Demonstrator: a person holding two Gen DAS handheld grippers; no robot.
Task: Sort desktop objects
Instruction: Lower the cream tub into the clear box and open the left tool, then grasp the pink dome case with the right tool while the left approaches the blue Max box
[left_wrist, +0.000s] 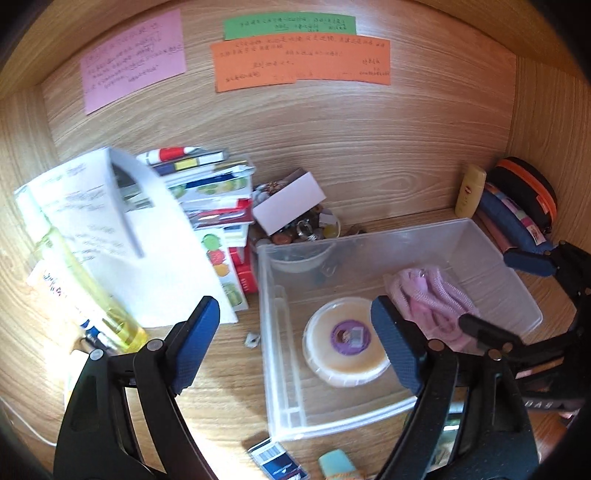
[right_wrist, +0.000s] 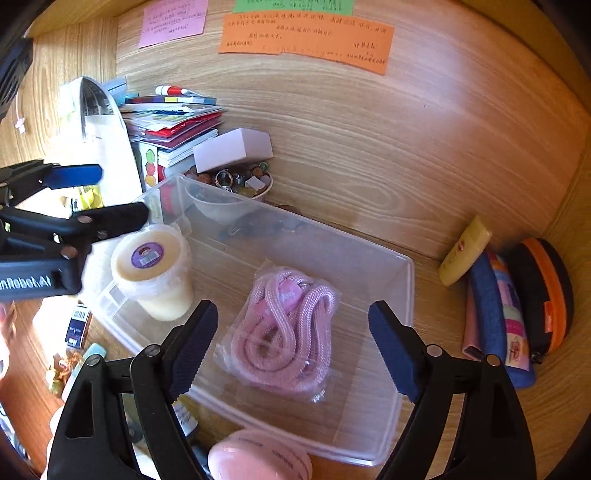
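Observation:
A clear plastic bin (left_wrist: 480, 236) (right_wrist: 406, 295) stands on the wooden desk. Inside it are a round cream tub (left_wrist: 347, 341) (right_wrist: 153, 271) with a purple label and a pink rope in a clear bag (left_wrist: 432, 299) (right_wrist: 284, 328). My left gripper (left_wrist: 295, 317) (right_wrist: 122, 194) hangs open above the bin's left side near the tub, holding nothing. My right gripper (right_wrist: 293, 321) (left_wrist: 487, 290) hangs open just above the bagged rope, with its pads apart from the bag.
A pile of books and papers (left_wrist: 207, 184) and a bowl of beads (left_wrist: 303, 225) under a white box (left_wrist: 288, 201) sit behind the bin. A yellow tube (right_wrist: 463, 251), pencil case (right_wrist: 495, 325) and black-orange pouch (right_wrist: 543, 295) fill the right corner. A pink round object (right_wrist: 258, 458) lies at the front.

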